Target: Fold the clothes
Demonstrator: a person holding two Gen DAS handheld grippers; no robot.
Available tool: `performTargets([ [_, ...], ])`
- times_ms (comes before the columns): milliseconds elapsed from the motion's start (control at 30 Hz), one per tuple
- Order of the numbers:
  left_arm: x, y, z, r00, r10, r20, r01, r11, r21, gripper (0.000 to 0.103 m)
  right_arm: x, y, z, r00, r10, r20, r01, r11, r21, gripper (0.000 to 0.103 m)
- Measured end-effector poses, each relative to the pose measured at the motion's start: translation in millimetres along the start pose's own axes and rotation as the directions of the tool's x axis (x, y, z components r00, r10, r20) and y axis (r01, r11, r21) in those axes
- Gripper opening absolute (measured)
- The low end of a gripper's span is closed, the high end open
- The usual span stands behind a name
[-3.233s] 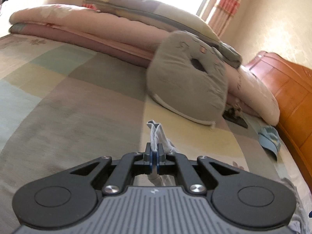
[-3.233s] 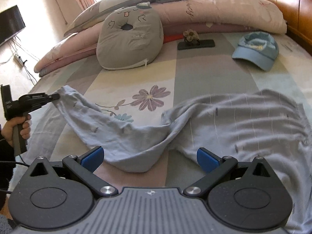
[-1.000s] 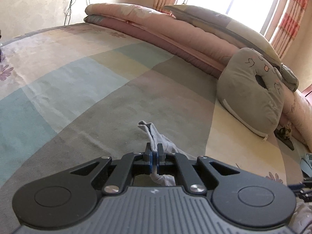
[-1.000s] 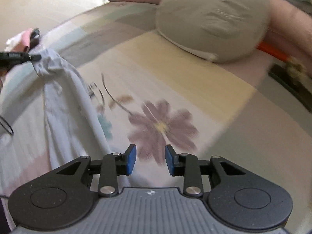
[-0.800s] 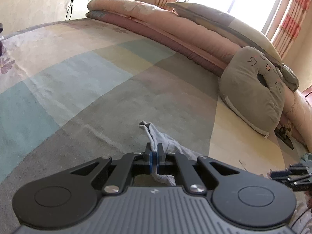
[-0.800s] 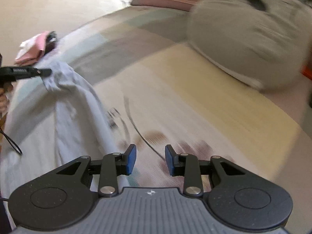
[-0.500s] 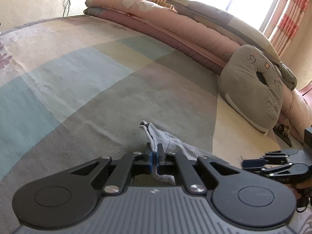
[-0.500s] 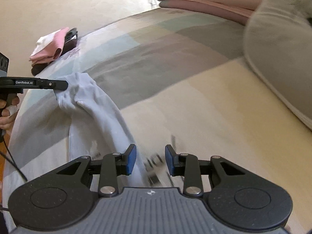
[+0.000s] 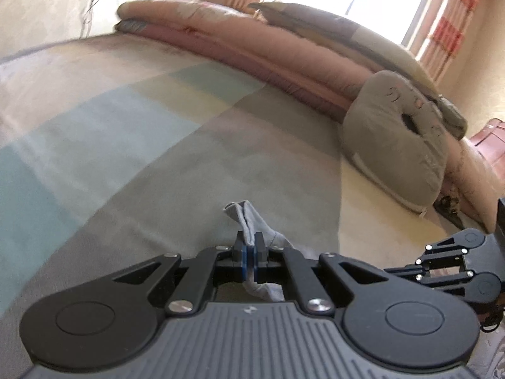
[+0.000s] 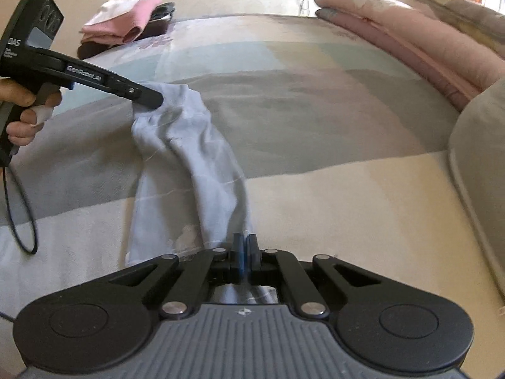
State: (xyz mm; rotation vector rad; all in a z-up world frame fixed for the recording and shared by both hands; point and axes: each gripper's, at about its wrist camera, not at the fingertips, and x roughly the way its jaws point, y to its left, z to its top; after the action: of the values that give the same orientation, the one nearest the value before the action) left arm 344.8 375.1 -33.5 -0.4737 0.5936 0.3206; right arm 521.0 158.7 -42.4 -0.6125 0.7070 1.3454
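Now: both tools pinch one garment

Nearest, right tool is closed on the pale blue garment. Farther along, left tool clamps its other end. It stretches across the bed, below folded pink clothes.

My left wrist camera sits low over the bed, facing the far pillows. My right one looks leftward across it. Both share the grey garment and the round cushion.
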Motion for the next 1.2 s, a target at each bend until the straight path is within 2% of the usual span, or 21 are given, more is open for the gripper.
performTargets([
  [100,6,-8,19,0.999,-0.028,0.032,0.026,0.998,0.055,0.002,-4,-12,8,0.998,-0.055,0.012,0.055,0.999,0.003,0.003],
  [267,35,-17,42,0.998,-0.058,0.038,0.055,0.995,0.081,0.002,-13,-38,22,0.987,-0.157,0.036,0.156,0.987,0.026,0.003],
  [500,76,-31,76,0.994,-0.102,0.044,0.096,0.988,0.118,0.002,-18,-76,37,0.956,-0.289,0.057,0.284,0.955,0.081,0.002],
  [667,105,-37,93,0.992,-0.124,0.032,0.118,0.984,0.135,0.002,-5,-102,42,0.936,-0.351,0.042,0.346,0.934,0.093,0.003],
  [800,124,-34,86,0.994,-0.104,-0.034,0.108,0.982,0.155,0.004,15,-112,38,0.929,-0.37,0.009,0.368,0.925,0.099,0.003],
  [833,128,-31,86,0.995,-0.089,-0.048,0.095,0.984,0.149,0.009,21,-114,35,0.927,-0.374,-0.001,0.372,0.923,0.101,0.003],
  [933,130,-21,90,1.0,0.022,-0.009,-0.02,0.988,0.153,0.008,31,-117,27,0.921,-0.39,-0.027,0.39,0.911,0.134,0.005],
  [1000,125,-12,96,0.999,0.049,0.007,-0.05,0.991,0.121,0.007,25,-117,23,0.914,-0.406,-0.008,0.402,0.9,0.167,0.009],
  [1067,134,-15,96,0.999,0.043,-0.005,-0.042,0.99,0.134,0.011,12,-112,22,0.904,-0.428,0.02,0.416,0.888,0.198,0.023],
  [1200,152,-22,96,0.999,0.031,-0.03,-0.025,0.987,0.16,0.018,-21,-96,18,0.929,-0.357,0.094,0.322,0.909,0.266,0.031],
])
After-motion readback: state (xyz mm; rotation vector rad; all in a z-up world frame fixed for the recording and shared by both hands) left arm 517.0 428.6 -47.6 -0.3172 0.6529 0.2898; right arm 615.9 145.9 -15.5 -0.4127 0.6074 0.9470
